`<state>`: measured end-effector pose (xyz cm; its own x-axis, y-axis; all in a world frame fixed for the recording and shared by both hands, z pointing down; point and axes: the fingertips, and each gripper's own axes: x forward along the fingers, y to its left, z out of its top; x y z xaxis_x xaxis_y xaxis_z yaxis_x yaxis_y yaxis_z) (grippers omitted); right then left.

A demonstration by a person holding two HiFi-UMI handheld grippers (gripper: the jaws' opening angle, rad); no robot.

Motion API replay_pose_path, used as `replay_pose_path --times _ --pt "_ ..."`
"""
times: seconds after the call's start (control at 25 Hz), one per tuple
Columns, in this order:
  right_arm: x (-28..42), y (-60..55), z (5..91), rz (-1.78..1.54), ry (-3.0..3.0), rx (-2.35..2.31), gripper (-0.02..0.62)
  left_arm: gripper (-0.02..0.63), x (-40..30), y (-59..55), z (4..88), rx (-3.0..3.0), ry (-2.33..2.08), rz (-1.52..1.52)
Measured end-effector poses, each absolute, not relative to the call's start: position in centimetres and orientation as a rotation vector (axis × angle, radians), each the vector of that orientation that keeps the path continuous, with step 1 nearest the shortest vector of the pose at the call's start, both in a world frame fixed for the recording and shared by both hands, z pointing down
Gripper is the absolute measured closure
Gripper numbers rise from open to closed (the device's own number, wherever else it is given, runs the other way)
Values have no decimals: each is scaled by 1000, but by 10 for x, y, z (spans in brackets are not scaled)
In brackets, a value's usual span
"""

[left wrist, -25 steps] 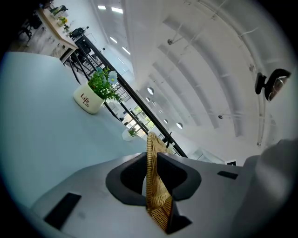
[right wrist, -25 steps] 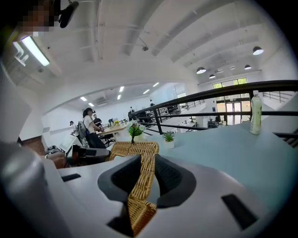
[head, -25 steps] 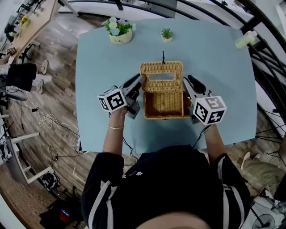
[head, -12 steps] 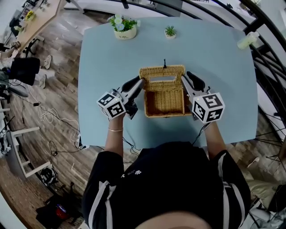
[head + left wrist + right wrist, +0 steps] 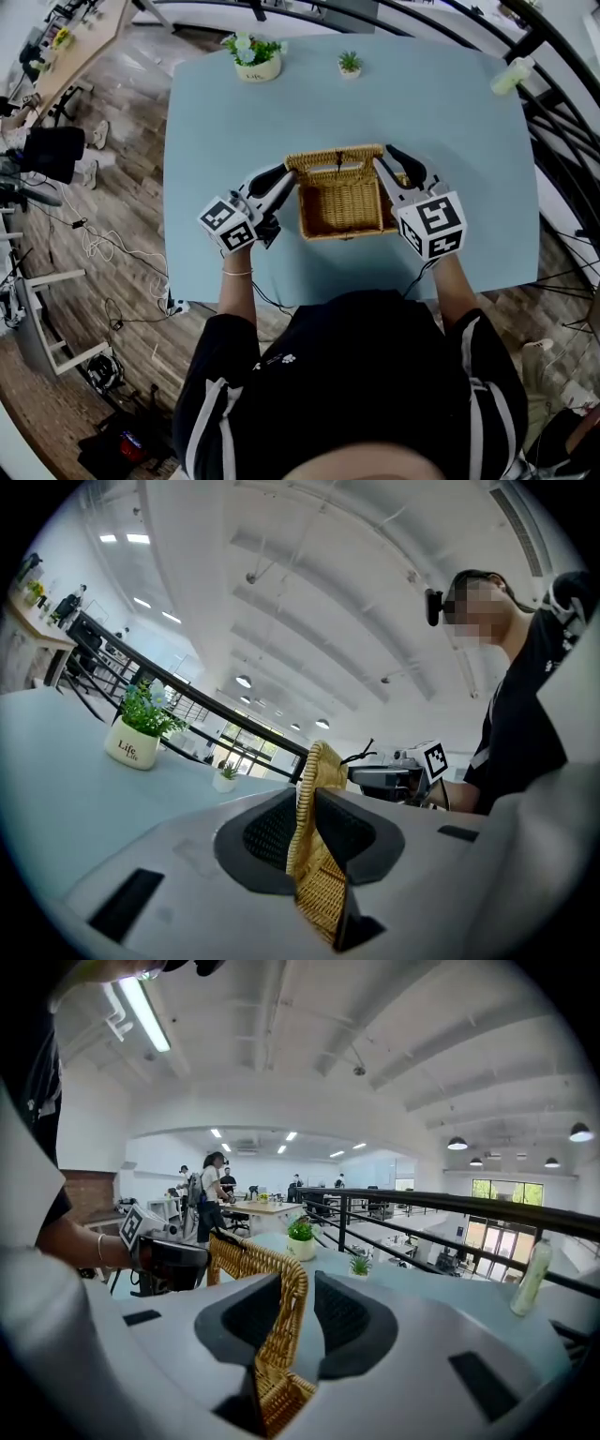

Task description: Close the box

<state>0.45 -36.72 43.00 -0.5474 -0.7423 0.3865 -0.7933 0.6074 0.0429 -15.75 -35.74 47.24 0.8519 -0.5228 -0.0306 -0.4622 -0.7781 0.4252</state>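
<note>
A wicker box (image 5: 341, 212) stands open on the light blue table (image 5: 459, 150). Its wicker lid (image 5: 337, 161) stands nearly upright along the box's far edge, with a black cord loop on top. My left gripper (image 5: 287, 176) is shut on the lid's left end, and the wicker edge (image 5: 309, 855) is pinched between its dark pads. My right gripper (image 5: 382, 170) is shut on the lid's right end, where the woven rim (image 5: 283, 1321) sits between its pads. From each gripper view the other gripper shows across the lid.
A white pot of flowers (image 5: 250, 58) and a small potted plant (image 5: 349, 64) stand at the table's far edge. A pale green bottle (image 5: 512, 77) is at the far right corner. Black railings run along the right side.
The lid has swung up from lying flat behind the box to nearly upright. Both grippers have risen and moved toward me with it.
</note>
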Motion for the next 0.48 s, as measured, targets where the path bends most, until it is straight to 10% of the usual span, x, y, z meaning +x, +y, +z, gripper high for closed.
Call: replay_pose_path --times 0.48 --pt "1 -345 424 148 -2480 1164 511 541 -154 -337 468 2754 -714 -71"
